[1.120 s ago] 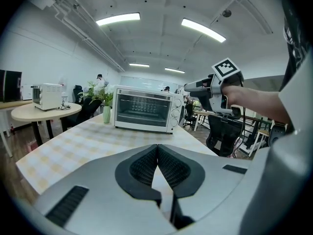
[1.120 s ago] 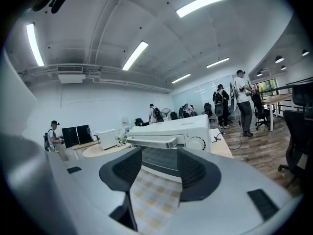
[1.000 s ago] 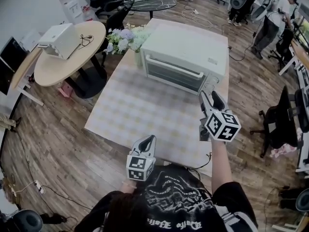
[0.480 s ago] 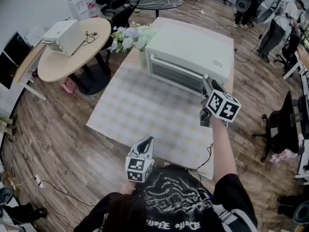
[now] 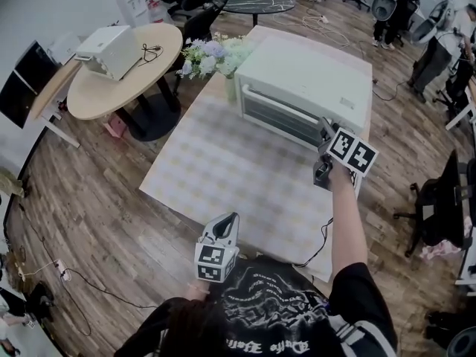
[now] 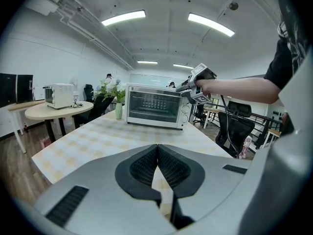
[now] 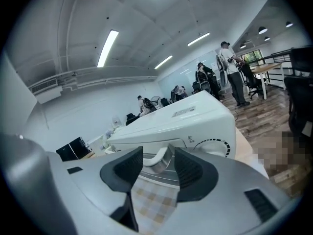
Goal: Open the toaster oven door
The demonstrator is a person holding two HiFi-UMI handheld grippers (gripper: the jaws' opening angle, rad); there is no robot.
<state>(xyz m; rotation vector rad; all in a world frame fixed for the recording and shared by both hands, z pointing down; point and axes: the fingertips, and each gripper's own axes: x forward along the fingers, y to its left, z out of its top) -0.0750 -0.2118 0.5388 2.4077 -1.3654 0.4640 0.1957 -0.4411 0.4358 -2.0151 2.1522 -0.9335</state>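
Closing on the handle (image 7: pixel 155 163), the right gripper (image 7: pixel 159 155) has its jaws apart. They have just been narrowing, with the handle's right end between them but not yet pinched. The oven (image 5: pixel 312 76) sits at the tabletop's (image 5: pixel 216 184) far right corner, door shut. A grip this far off-centre could twist the door or let the rounded bar slip out on the pull. A hard tug might also drag the oven forward, since nothing braces it. The left gripper (image 5: pixel 229 222), jaws together and empty, hangs by the near edge.
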